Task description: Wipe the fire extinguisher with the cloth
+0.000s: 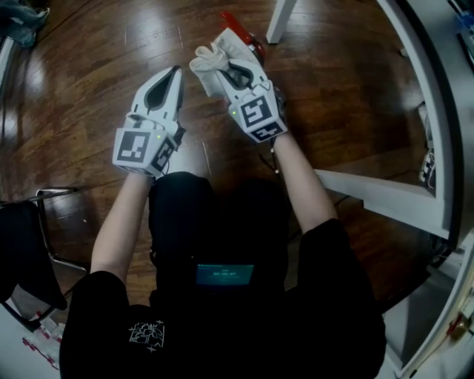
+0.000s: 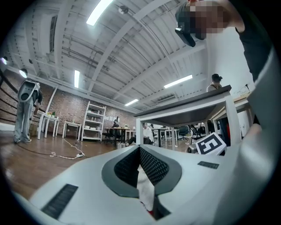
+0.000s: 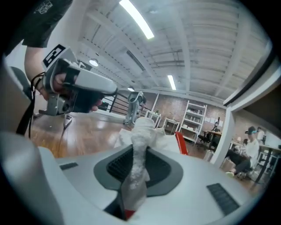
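My right gripper [image 1: 226, 52] is raised in front of me, shut on a crumpled white cloth [image 1: 210, 68] that bulges out past its tips. The right gripper view shows the cloth [image 3: 140, 154] pinched between the jaws. Just behind the cloth, low on the wooden floor, only the red top of the fire extinguisher [image 1: 239, 29] shows; its red handle [image 3: 181, 143] appears beyond the cloth. My left gripper [image 1: 175, 71] is held up beside it, to the left, shut and apart from the cloth. In its own view a thin white sliver sits in the seam of the left gripper [image 2: 139, 149]; I cannot identify it.
A white table leg [image 1: 280, 18] stands right behind the extinguisher. A white table frame [image 1: 385, 196] runs along the right. A black chair [image 1: 29, 252] is at my left. My black-clad lap fills the lower middle. Shelving [image 2: 94, 121] and people stand far off.
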`<state>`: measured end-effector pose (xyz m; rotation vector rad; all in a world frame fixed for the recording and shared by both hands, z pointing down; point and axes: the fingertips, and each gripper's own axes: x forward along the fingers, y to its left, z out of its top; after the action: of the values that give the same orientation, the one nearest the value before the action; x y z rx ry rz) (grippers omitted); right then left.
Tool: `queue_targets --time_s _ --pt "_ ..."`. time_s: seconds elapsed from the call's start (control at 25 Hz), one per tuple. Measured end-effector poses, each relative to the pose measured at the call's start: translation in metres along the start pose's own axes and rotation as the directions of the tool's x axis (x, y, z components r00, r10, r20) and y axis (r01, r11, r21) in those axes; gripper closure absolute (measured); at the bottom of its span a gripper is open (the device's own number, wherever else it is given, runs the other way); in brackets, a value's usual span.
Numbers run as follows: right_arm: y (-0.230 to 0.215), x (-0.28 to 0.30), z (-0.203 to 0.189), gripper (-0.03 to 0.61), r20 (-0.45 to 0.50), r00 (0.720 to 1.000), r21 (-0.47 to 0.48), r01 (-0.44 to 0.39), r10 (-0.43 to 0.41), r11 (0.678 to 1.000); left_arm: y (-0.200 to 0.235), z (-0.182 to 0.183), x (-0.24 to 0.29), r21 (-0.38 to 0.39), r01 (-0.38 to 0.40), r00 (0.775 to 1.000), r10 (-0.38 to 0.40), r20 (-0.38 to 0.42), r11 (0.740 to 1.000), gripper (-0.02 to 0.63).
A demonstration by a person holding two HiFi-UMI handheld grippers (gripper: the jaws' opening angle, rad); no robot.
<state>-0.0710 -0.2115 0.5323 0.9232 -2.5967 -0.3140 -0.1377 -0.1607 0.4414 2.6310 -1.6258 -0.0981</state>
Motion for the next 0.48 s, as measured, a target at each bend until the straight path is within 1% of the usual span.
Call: queue_targets --time_s 0.12,0.24,0.4,0.48 --pt "-0.01 0.014 -0.002 0.485 -0.037 0.999 -0.001 0.04 -0.04 0.999 0.001 0.004 0.0 0.0 -0.001 1.0 0.001 0.012 1.0 0.612" --pt "-0.01 0.034 -0.01 0.485 -0.086 0.995 -0.021 0.058 -0.059 0.998 0.005 0.005 0.001 0.0 -0.009 1.0 0.009 0.01 1.0 0.612" --pt "0.003 0.054 -0.021 0.486 -0.147 0.987 -0.078 0.052 -0.063 0.996 0.01 0.005 -0.002 -0.009 -0.022 1.0 0.022 0.013 1.0 0.612" --pt "0.013 0.062 -0.025 0.486 -0.191 0.979 -0.137 0.041 -0.067 0.99 0.013 0.004 -0.003 -0.011 -0.037 0.999 0.037 0.002 0.999 0.612"
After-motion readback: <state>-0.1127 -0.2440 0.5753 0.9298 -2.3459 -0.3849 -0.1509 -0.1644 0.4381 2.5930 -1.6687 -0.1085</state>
